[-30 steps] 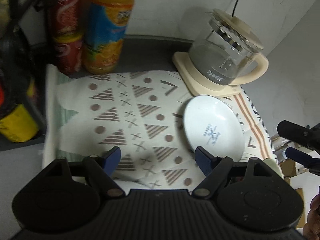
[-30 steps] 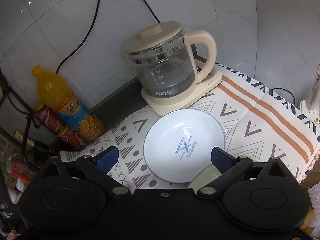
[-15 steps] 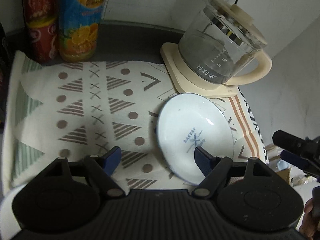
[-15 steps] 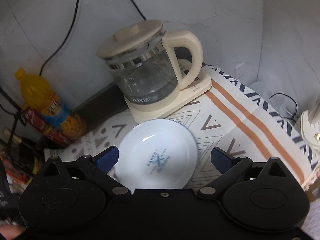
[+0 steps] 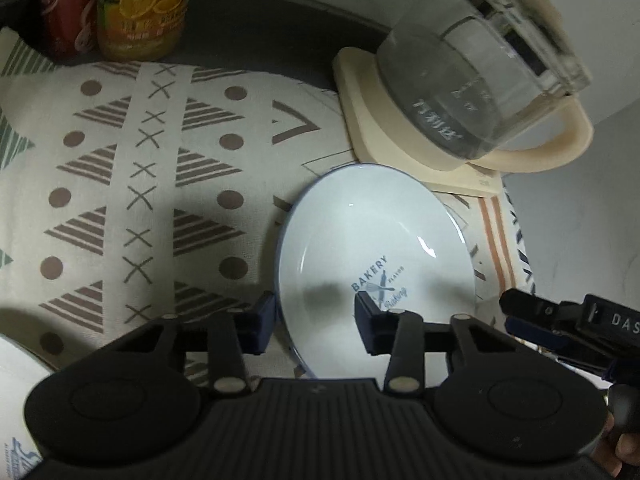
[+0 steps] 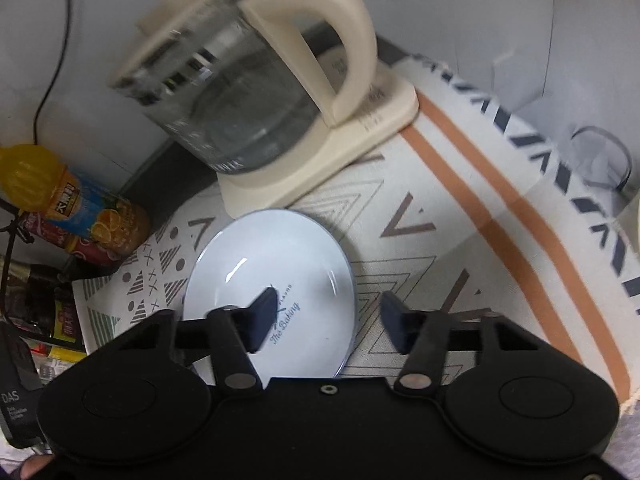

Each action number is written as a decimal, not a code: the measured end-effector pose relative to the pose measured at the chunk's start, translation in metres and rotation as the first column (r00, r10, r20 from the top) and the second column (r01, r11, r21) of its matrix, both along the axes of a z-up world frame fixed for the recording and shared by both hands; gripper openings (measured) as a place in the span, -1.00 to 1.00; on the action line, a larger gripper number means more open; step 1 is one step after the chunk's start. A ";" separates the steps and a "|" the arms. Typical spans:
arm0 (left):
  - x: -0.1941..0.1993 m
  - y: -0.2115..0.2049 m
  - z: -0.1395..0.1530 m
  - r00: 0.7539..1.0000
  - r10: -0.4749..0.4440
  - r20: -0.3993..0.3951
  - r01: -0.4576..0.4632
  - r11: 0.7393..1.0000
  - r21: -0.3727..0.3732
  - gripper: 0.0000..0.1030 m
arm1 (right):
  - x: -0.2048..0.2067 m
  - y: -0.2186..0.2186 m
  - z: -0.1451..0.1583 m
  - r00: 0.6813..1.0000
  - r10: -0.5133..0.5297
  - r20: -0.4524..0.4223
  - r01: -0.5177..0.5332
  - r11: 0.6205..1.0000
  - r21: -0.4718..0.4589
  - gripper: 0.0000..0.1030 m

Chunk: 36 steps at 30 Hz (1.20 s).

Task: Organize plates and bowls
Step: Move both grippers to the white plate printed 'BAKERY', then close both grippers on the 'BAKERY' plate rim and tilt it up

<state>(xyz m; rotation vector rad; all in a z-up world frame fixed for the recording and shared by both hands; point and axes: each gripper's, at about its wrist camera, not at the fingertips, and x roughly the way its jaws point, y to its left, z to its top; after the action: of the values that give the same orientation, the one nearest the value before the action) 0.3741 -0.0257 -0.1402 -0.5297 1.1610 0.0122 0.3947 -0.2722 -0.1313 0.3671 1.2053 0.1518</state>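
Observation:
A white plate [image 5: 376, 264] [image 6: 272, 264] with blue "BAKERY" print lies flat on the patterned cloth [image 5: 140, 200], in front of the kettle. My left gripper [image 5: 316, 316] straddles the plate's left rim, one pad outside it and the other over the plate's inside. Its jaws are closing with a gap left on both sides of the rim. My right gripper [image 6: 328, 316] straddles the opposite rim in the same way, jaws closing, pads clear of the plate. Its fingers [image 5: 520, 312] also show in the left wrist view, beside the plate.
A glass kettle [image 5: 472, 92] [image 6: 240, 92] on a cream base stands just behind the plate. An orange juice bottle [image 5: 140, 8] and a red can [image 5: 66, 12] stand at the back left. Part of another white dish [image 5: 16, 400] shows at the near left. The cloth's right edge [image 6: 580, 208] hangs over the table's side.
Both grippers have come down and in toward the plate. Their jaws have narrowed from wide open, and each now has one side of the rim between its pads.

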 end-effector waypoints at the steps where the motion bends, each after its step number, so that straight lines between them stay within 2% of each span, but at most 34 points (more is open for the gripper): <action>1: 0.001 0.000 -0.003 1.000 0.008 -0.006 -0.008 1.000 -0.001 -0.30 | 0.003 -0.002 -0.005 1.000 0.006 -0.016 -0.006 1.000 0.013 -0.16; 3: 0.002 0.000 -0.008 0.999 0.029 -0.021 -0.030 1.000 -0.007 -0.38 | 0.009 -0.004 -0.016 0.999 0.020 -0.045 -0.019 0.999 0.031 -0.33; 8: 0.004 0.000 -0.018 0.997 0.060 -0.040 -0.061 0.998 -0.016 -0.50 | 0.021 -0.003 -0.034 0.993 0.071 -0.092 -0.066 0.996 0.052 -0.42; 17: 0.005 0.004 -0.021 0.997 0.068 -0.035 -0.069 0.997 -0.038 -0.56 | 0.037 0.004 -0.062 0.973 0.132 -0.188 -0.121 0.990 0.072 -0.52; 24: 0.004 0.013 -0.013 0.999 0.045 -0.022 -0.046 0.998 -0.047 -0.61 | 0.034 0.002 -0.058 0.981 0.112 -0.158 -0.104 0.993 0.053 -0.74; 32: -0.002 0.028 0.012 0.999 0.007 0.038 -0.005 1.000 -0.030 -0.61 | 0.028 0.011 -0.027 0.992 0.111 -0.062 -0.106 0.991 0.081 -0.75; 36: -0.008 0.035 0.024 0.998 -0.003 0.058 0.004 1.000 -0.018 -0.61 | 0.025 0.019 -0.016 0.995 0.094 -0.043 -0.090 0.992 0.083 -0.75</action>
<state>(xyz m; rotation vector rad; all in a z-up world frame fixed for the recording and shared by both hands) 0.3658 0.0091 -0.1160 -0.5411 1.1064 -0.0166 0.4200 -0.2529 -0.1478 0.3876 1.2661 0.2739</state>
